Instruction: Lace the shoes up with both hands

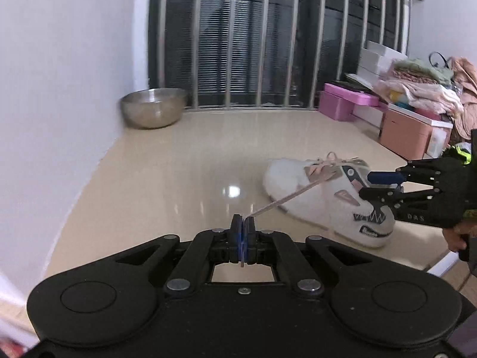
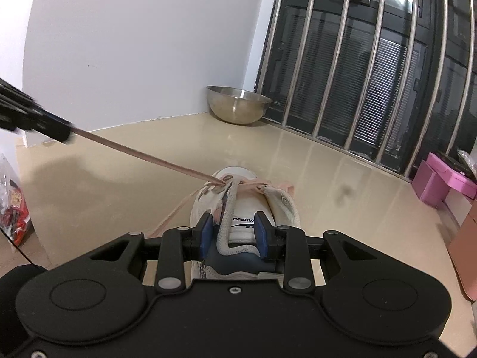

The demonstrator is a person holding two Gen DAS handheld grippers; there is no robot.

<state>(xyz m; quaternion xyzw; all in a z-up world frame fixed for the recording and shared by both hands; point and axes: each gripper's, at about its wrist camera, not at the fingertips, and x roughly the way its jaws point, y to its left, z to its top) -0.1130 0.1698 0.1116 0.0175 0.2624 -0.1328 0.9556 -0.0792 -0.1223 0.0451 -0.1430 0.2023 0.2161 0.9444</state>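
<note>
White shoe (image 1: pixel 325 197) on the beige floor (image 1: pixel 179 161), ahead and to the right of the left gripper (image 1: pixel 243 229). In the left wrist view its long axis runs across the frame, toe to the left, heel to the right under the right gripper (image 1: pixel 377 185).

Left gripper: jaws clamped together on the pink lace (image 1: pixel 286 198). Lace runs taut in a straight line from the pads up and right to the eyelet area on the shoe's upper. A short end sticks out behind the pads.

Right gripper (image 2: pixel 234 229): jaws parted, straddling the shoe's tongue and heel opening, nothing pinched between them. Blue pads (image 2: pixel 206 234) sit either side of the tongue. From here the shoe (image 2: pixel 238 197) points straight away, toe forward, long axis in line with the fingers.

Taut lace (image 2: pixel 149 155) enters from the upper left, held by the left gripper (image 2: pixel 64 134), and meets an eyelet just ahead of the right fingers. A slack pink strand hangs off the shoe's left side to the floor.

Steel bowl (image 1: pixel 153 107) in the far corner by the barred window (image 1: pixel 268 38). Pink boxes (image 1: pixel 342 101) far right.
</note>
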